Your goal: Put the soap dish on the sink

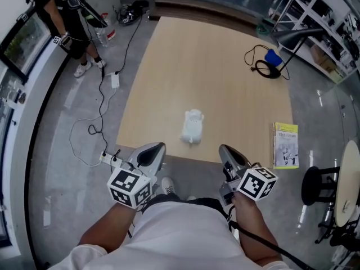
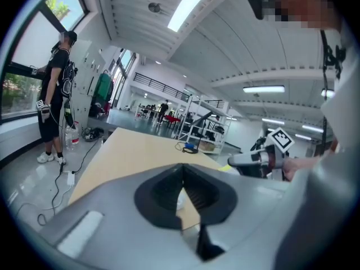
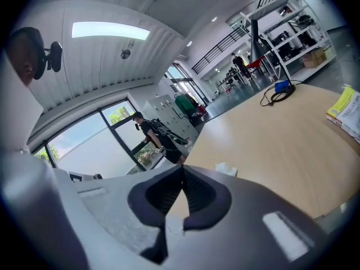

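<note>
A small white object [image 1: 192, 126], which looks like the soap dish on a toy sink, lies near the front edge of the light wooden table [image 1: 214, 66]. Its parts cannot be told apart. Both grippers hover in front of the table edge, apart from the object. My left gripper [image 1: 159, 147] is to its lower left with jaws shut and nothing held [image 2: 181, 176]. My right gripper [image 1: 224, 148] is to its lower right, also shut and empty [image 3: 181, 176]. The white object [image 3: 226, 168] peeks just over the right jaws. The right gripper [image 2: 253, 159] also shows in the left gripper view.
A yellow booklet [image 1: 286, 145] lies at the table's right front corner. A blue item with a coiled black cable [image 1: 269, 62] sits at the far right. A person [image 1: 67, 21] stands at the far left by floor cables [image 1: 107, 111]. A black stool [image 1: 318, 185] is at the right.
</note>
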A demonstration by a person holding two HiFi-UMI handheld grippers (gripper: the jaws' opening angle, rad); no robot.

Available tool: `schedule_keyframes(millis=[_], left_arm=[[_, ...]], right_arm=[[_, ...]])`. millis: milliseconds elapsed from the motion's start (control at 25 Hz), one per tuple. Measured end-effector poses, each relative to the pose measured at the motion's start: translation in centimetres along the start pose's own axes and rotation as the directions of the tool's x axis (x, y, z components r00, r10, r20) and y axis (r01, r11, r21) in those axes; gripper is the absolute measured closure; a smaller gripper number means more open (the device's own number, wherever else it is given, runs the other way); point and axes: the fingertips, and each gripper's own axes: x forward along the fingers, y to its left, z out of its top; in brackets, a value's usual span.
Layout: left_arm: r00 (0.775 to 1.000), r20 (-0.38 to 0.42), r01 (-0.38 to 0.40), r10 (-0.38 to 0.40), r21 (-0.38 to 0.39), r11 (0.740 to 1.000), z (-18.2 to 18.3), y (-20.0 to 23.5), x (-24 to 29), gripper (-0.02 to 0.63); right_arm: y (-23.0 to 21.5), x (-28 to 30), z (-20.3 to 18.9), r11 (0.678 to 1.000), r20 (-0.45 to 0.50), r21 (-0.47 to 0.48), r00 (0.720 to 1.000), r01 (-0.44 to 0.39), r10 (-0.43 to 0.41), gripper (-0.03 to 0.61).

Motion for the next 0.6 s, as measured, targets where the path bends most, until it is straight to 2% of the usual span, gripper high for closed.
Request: schedule_keyframes(millis=[240,400,480,600], left_arm=[[1.000,0.022,-0.020,0.021,-0.046,0.999,-0.4,-3.2,-1.6,0.607],[0.999,0.020,-0.024,0.025,-0.063,0.998,-1.2,-6.3,-2.2,0.607],[0.999,0.026,-0.039,0.040,-0.031,0.999,-1.5,-7.9,-3.1,0.607],[0.997,0.050,-0.063,0.060,0.073,0.995,-1.6,-10.4,-5.0,0.607]], right_arm=[[2.2,-4.8,0.5,0.993,0.024,-0.107,0.998,-0.050,0.053,0.577],[2.4,-8.0,-0.1,0.989,0.027,-0.126,0.996,-0.077,0.081,0.577],[2.2,-9.4,-1.0,0.989,0.016,-0.120,0.995,-0.091,0.094,0.577],[1.8,-11.0,-2.2,0.985,0.008,-0.131,0.994,-0.111,0.113,0.577]])
